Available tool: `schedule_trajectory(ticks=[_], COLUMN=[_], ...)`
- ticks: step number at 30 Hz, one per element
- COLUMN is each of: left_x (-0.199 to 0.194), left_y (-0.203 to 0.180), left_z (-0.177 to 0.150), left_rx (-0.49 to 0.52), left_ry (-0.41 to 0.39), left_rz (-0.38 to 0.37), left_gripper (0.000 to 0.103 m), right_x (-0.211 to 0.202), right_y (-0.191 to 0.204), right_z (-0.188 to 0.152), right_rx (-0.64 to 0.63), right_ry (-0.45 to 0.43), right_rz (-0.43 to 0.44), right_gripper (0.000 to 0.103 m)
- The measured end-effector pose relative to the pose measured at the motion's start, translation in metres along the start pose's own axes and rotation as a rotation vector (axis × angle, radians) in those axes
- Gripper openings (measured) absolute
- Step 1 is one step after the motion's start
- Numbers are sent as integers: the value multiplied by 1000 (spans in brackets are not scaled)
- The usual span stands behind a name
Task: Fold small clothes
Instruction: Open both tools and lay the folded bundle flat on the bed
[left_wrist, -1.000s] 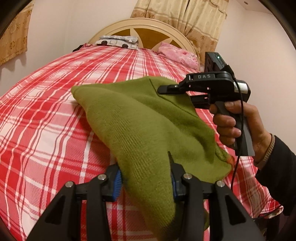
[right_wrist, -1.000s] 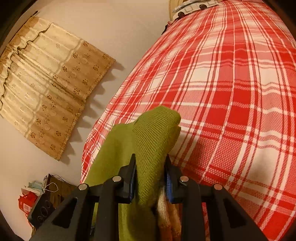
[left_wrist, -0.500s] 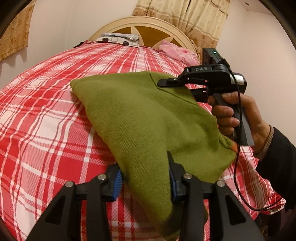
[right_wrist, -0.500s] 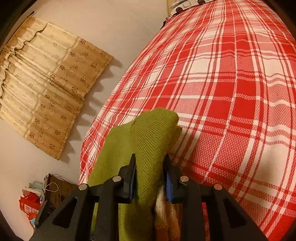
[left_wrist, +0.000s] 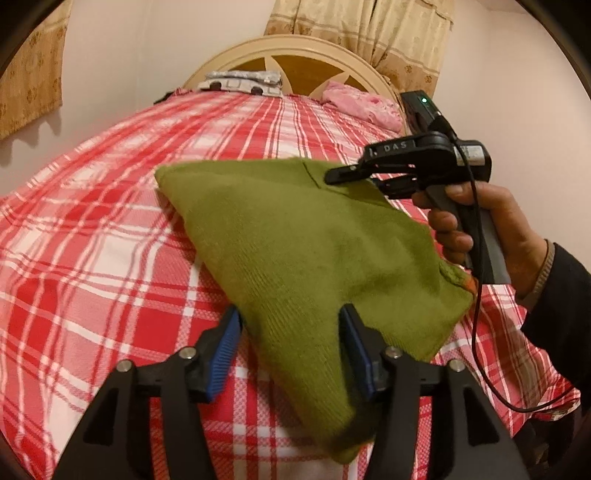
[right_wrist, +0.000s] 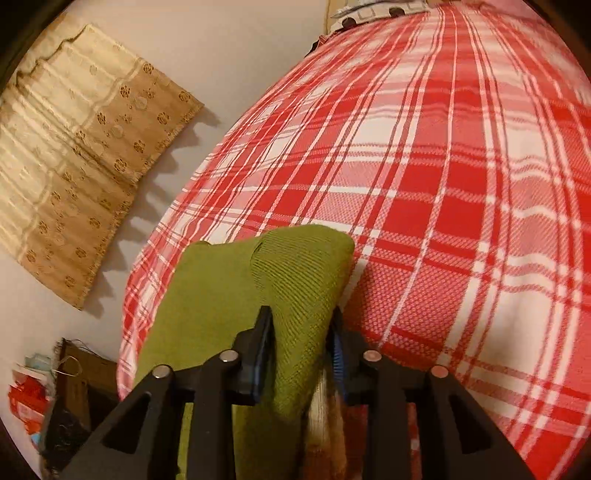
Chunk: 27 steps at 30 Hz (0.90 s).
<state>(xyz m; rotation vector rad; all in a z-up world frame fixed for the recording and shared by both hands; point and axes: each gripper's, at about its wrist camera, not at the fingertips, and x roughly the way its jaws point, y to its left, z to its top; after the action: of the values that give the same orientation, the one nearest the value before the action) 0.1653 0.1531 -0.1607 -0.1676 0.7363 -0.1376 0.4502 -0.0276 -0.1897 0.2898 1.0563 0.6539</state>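
Observation:
A green knit garment (left_wrist: 295, 240) is held up over the red plaid bed (left_wrist: 92, 258), folded over, its far corner resting on the cover. My left gripper (left_wrist: 290, 328) is shut on its near edge, with cloth bunched between the blue pads. My right gripper (right_wrist: 301, 328) is shut on the garment's far right edge (right_wrist: 295, 280). It shows in the left wrist view (left_wrist: 332, 177), held by a hand, with its fingers clamped on the cloth. An orange and cream trim hangs below the right gripper (right_wrist: 325, 424).
A cream headboard (left_wrist: 295, 55) stands at the far end of the bed, with a grey patterned cloth (left_wrist: 243, 81) and a pink cloth (left_wrist: 362, 103) before it. Curtains hang on the walls. A dark box and red items (right_wrist: 55, 387) sit on the floor at the left.
Both grippers have carried the green garment forward over the bed toward the headboard. Its far corner now lies further up the cover. Both grips stay the same.

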Motion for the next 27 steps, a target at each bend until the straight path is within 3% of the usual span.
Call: schedule_trajectory(ticks=[3, 6, 10, 14, 19, 20, 21, 24, 27], left_x=[-15, -21, 2, 18, 29, 28, 25, 1, -27], left_y=[-2, 1, 14, 18, 37, 39, 40, 29, 15], left_z=[5, 11, 16, 10, 2, 0, 0, -1, -6], left_rx=[9, 7, -45, -65, -169, -188, -206, -176, -117], left_ry=[-53, -100, -49, 5, 20, 27, 33, 10, -43], left_rz=[4, 55, 126, 145, 116, 101, 101, 133, 180], left_gripper=[71, 82, 83, 87, 103, 103, 103, 102, 102], right_x=[-19, -48, -72, -61, -49, -47, -43, -56, -83], right_y=[7, 17, 35, 41, 30, 30, 28, 20, 34], right_z=[-2, -11, -32, -64, -83, -82, -82, -88, -104], right_rx=[-49, -101, -138, -162, -185, -190, -184, -101, -121], right_ry=[-41, -102, -114, -21, -16, -11, 5, -23, -97], right_rz=[-49, -63, 51, 103, -26, -134, -185, -151, -195], right_gripper=[36, 44, 45, 46, 46, 49, 52, 52, 52])
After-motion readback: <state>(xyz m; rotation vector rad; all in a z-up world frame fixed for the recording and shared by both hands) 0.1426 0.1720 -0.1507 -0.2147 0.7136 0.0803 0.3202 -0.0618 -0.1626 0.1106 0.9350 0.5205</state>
